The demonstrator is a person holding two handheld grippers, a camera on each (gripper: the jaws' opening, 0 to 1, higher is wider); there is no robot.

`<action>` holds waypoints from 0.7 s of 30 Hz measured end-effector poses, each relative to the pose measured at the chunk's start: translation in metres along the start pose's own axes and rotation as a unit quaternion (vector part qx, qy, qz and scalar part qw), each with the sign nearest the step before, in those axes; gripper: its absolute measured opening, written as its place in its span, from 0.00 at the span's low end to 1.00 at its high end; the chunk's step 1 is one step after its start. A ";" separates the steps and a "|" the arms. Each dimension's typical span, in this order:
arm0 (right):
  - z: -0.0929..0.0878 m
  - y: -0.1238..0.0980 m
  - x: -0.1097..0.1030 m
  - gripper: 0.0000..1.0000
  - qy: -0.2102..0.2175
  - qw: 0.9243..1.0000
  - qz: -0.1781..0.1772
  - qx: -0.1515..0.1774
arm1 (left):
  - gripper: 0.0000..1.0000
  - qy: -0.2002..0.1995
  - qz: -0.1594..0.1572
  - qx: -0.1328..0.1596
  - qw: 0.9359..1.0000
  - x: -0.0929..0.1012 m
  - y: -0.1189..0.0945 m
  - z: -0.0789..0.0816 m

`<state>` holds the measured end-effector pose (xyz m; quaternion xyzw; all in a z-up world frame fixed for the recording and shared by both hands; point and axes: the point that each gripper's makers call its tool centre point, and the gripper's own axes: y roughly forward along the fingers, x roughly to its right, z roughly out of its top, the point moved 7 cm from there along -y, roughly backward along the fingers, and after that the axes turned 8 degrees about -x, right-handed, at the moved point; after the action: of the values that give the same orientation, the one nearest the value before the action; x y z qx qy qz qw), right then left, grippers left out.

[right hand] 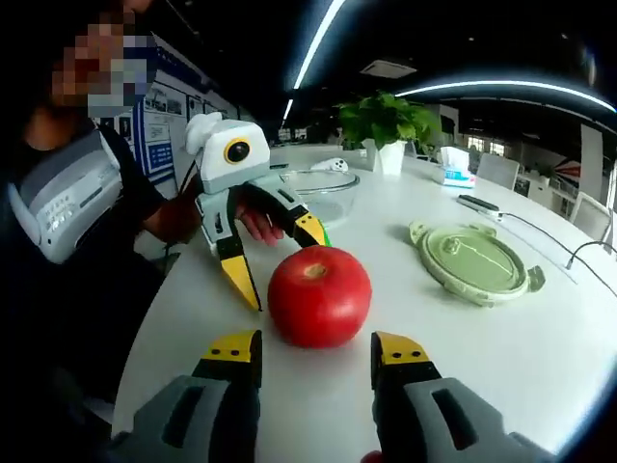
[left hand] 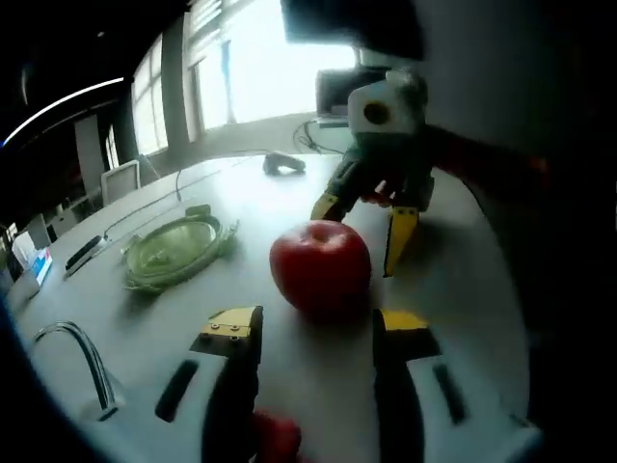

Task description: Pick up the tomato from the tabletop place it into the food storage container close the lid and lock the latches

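Resting on a white table (right hand: 540,338), a tomato (right hand: 319,295), office behind.

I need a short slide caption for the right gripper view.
Two open grippers face a red tomato beside a green lid.

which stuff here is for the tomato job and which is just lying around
For the job:
tomato
green lid, lying off the container
clear container
left gripper, open
right gripper, open

Just lying about:
potted plant
tissue box
cables
black mouse
white mouse
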<state>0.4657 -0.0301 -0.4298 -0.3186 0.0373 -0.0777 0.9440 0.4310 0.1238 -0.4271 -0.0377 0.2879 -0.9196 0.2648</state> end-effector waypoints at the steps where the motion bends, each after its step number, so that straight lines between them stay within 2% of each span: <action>1: 0.000 0.002 0.003 0.41 -0.001 1.000 0.001 -0.003 | 0.38 0.002 -0.001 0.000 1.000 0.001 0.001 0.000; 5: -0.002 0.005 0.010 0.40 -0.006 1.000 0.014 -0.003 | 0.36 0.010 -0.001 -0.005 1.000 0.002 0.008 -0.002; 11: -0.001 0.005 0.008 0.39 -0.018 0.999 0.032 0.010 | 0.35 0.008 -0.009 -0.005 1.000 0.003 0.011 -0.001; 15: 0.000 0.009 0.005 0.35 -0.026 0.999 0.036 0.006 | 0.28 0.017 -0.010 -0.005 1.000 0.003 0.014 0.001; 17: -0.001 0.009 0.004 0.32 -0.028 0.999 0.044 0.003 | 0.28 0.015 -0.013 -0.005 1.000 0.003 0.015 0.002; 21: 0.000 0.011 0.003 0.32 -0.033 0.999 0.043 0.004 | 0.27 0.019 -0.013 -0.007 1.000 0.002 0.015 0.002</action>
<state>0.4698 -0.0217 -0.4364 -0.3156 0.0201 -0.0264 0.9483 0.4365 0.1114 -0.4338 -0.0258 0.2992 -0.9214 0.2465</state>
